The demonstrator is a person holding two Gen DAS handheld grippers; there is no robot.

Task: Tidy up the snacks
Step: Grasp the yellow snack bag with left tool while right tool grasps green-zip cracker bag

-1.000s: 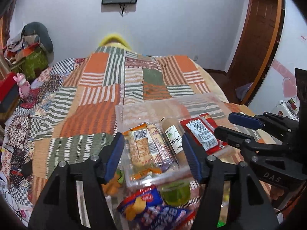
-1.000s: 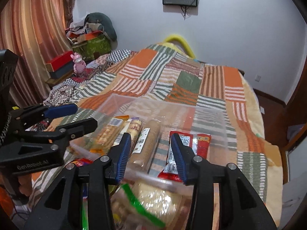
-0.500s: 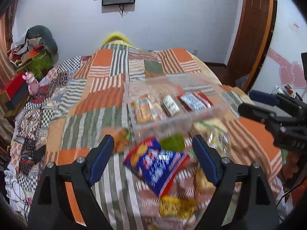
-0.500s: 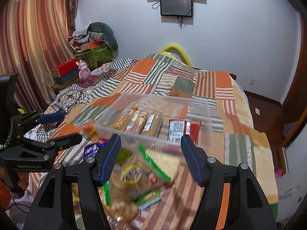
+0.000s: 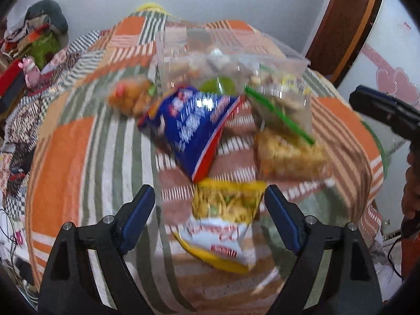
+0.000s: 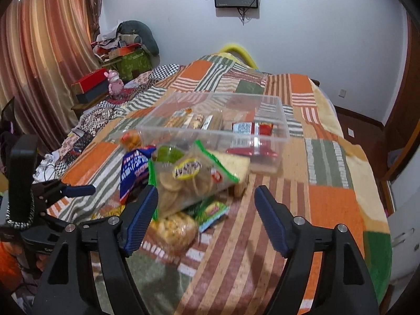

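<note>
You have drawn both grippers back from the clear bin [image 6: 218,120], which now lies at twelve o'clock on the patchwork bedspread [image 6: 338,204] with several packs already inside. That retreat puts the loose pile in front of you, so another pick looks next. The blue bag [image 5: 191,128] sits at eleven, the yellow packet [image 5: 225,210] between your fingers. Your left gripper [image 5: 210,218] and right gripper [image 6: 206,218] both gape wide, empty.
</note>
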